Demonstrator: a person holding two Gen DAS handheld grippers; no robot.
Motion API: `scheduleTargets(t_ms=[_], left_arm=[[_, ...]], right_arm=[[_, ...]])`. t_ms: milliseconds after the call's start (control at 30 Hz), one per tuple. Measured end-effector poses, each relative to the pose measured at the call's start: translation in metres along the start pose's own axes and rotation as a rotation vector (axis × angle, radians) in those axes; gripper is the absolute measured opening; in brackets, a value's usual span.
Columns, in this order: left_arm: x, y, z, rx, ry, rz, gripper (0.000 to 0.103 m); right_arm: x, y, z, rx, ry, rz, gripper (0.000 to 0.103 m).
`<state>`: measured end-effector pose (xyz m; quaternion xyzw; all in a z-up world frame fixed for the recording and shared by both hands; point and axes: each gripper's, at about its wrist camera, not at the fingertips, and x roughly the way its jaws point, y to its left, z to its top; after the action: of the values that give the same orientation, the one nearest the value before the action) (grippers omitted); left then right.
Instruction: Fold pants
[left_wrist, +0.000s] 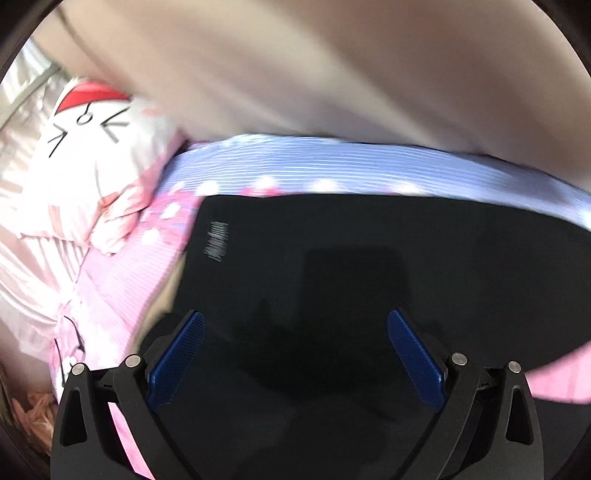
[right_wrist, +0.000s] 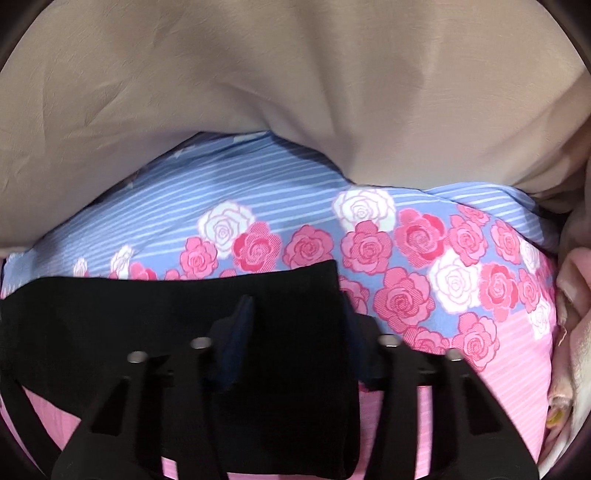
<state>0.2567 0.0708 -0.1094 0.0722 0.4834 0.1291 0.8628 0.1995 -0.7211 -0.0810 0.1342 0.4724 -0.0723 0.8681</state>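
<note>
On the bed, left wrist view: the black pants (left_wrist: 351, 288) lay spread flat on the rose-printed bedsheet (left_wrist: 295, 166), filling the space between and ahead of the fingers.
Left gripper (left_wrist: 295, 354): its blue pads (left_wrist: 177, 362) stood wide apart with only dark cloth between them, clamping nothing.
Label on pants: a small grey printed mark (left_wrist: 217, 240) lay ahead of the left finger, near the cloth's edge.
Left of the fingers: a white cartoon pillow (left_wrist: 92, 147) with a red patch rested on pink striped bedding.
Beyond the fingertips: a beige blanket (left_wrist: 332, 66) lay past the blue striped band, blurred.
On the bed, right wrist view: a folded end of the pants (right_wrist: 184, 314) lay on the bedsheet (right_wrist: 406, 266), its corner just ahead of the fingers.
Right gripper (right_wrist: 295, 321): the fingers stood apart, black cloth running between them; whether it was gripped could not be told.
Beyond the fingertips: the beige blanket (right_wrist: 258, 74) bunched above the striped sheet.
</note>
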Motion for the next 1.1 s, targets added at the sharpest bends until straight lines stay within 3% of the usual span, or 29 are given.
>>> scheduleTargets(t_ms=[33, 200, 233, 333, 433, 533, 600, 667, 700, 733, 800, 900, 1067, 1100], left_arm=[[0.02, 0.026, 0.014, -0.026, 0.023, -0.004, 0.098], [0.081, 0.098, 0.056, -0.04, 0.03, 0.022, 0.098], [0.096, 0.109, 0.064, -0.035, 0.039, -0.01, 0.098], [0.139, 0.124, 0.081, -0.026, 0.101, -0.121, 0.098], [0.172, 0.124, 0.09, 0.022, 0.134, -0.164, 0.097], [0.181, 0.123, 0.094, 0.015, 0.125, -0.208, 0.096], [0.182, 0.124, 0.096, -0.004, 0.135, -0.257, 0.077], [0.178, 0.123, 0.096, -0.016, 0.134, -0.307, 0.064], [0.176, 0.119, 0.095, -0.003, 0.129, -0.296, 0.059], [0.172, 0.115, 0.093, 0.018, 0.118, -0.295, 0.055], [0.167, 0.108, 0.094, 0.036, 0.121, -0.313, 0.033], [0.163, 0.099, 0.094, 0.058, 0.126, -0.315, 0.021], [0.153, 0.093, 0.09, 0.07, 0.106, -0.323, 0.02], [0.151, 0.094, 0.089, 0.069, 0.1, -0.324, 0.019]], right_arm=[[-0.001, 0.002, 0.0, 0.008, -0.001, 0.023, 0.018], [-0.002, 0.019, 0.001, 0.002, -0.01, -0.043, 0.016], [-0.003, 0.021, 0.0, 0.005, -0.011, -0.049, 0.016], [-0.004, 0.029, -0.001, -0.007, -0.015, -0.08, 0.017], [-0.003, 0.035, -0.001, 0.01, -0.018, -0.089, 0.019], [-0.002, 0.038, -0.003, 0.023, -0.023, -0.101, 0.024], [-0.003, 0.04, -0.006, 0.029, -0.026, -0.112, 0.039], [0.004, 0.045, -0.008, 0.048, -0.013, -0.182, 0.098], [0.007, 0.044, -0.011, 0.064, 0.002, -0.218, 0.098], [0.01, 0.041, -0.014, 0.095, -0.001, -0.203, 0.098], [0.01, 0.037, -0.016, 0.129, -0.019, -0.178, 0.098], [0.01, 0.039, -0.02, 0.116, -0.057, -0.175, 0.098], [0.011, 0.035, -0.021, 0.092, -0.052, -0.155, 0.098], [0.01, 0.035, -0.021, 0.078, -0.048, -0.146, 0.094]])
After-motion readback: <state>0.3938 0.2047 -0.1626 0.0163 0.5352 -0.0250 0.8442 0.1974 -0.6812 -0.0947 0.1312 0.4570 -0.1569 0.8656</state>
